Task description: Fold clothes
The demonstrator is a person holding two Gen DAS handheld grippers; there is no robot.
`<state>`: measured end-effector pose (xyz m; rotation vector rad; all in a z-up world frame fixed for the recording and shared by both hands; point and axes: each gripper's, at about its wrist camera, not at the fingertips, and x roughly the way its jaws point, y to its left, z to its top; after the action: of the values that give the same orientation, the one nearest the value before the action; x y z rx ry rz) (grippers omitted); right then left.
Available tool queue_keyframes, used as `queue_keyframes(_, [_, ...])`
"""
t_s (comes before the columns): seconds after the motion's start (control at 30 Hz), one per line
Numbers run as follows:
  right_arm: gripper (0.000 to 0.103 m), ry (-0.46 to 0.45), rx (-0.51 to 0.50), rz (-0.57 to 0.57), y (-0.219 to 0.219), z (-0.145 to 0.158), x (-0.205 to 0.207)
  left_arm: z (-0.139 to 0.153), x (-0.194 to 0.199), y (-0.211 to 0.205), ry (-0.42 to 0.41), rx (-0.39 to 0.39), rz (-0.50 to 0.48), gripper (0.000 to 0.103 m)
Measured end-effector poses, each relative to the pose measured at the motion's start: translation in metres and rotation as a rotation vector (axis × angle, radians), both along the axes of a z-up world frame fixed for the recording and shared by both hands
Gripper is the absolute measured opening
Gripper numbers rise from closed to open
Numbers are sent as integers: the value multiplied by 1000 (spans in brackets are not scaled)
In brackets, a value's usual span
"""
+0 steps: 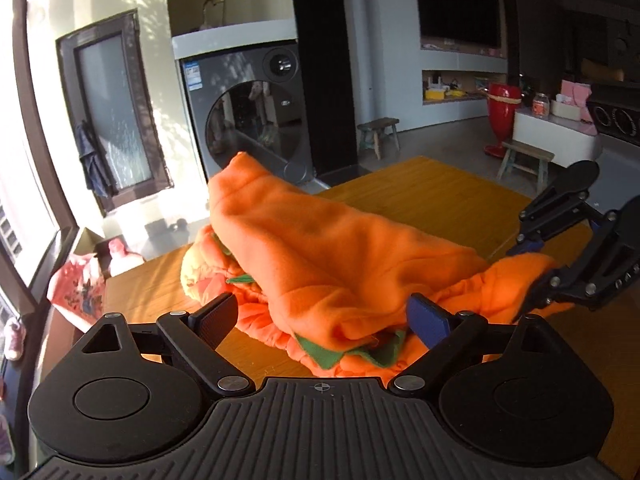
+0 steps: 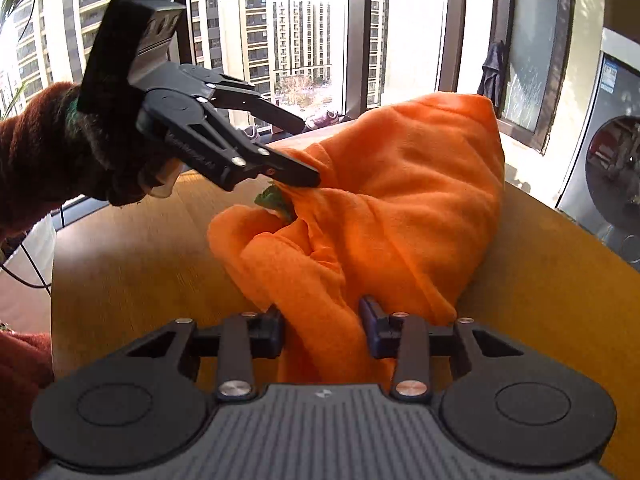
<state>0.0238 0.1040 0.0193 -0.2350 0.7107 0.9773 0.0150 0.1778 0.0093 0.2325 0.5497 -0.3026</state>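
An orange fleece garment [image 1: 332,248] with green trim lies bunched on a wooden table [image 1: 440,196]. It also shows in the right wrist view [image 2: 400,200]. My left gripper [image 1: 324,316] is open, its fingers on either side of the garment's near folded edge. In the right wrist view the left gripper [image 2: 308,160] reaches to the garment's far side by the green trim. My right gripper [image 2: 322,328] has its fingers around a bunched fold of the garment. It shows at the right of the left wrist view [image 1: 536,256], at the garment's right end.
A washing machine [image 1: 248,112] stands behind the table. Two wooden stools [image 1: 378,132] and a red vase [image 1: 502,116] stand on the floor beyond. Large windows [image 2: 304,32] run along the table's far side. A pink bag [image 1: 80,280] sits at the left.
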Motion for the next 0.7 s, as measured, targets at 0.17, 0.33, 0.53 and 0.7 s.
queue_keyframes(0.17, [32, 162, 126, -87, -21, 3, 25, -6, -33, -41, -29, 129, -207, 98])
queue_keyframes(0.33, [32, 180, 130, -90, -25, -1, 22, -36, -19, -79, -82, 327, -194, 98])
queue_keyframes(0.53, [32, 160, 121, -83, -27, -2, 14, -58, 20, -86, 4, 288, -247, 98])
queue_keyframes(0.7, [33, 110, 120, -76, -37, 3, 12, -59, 59, -45, 164, -41, -133, 95])
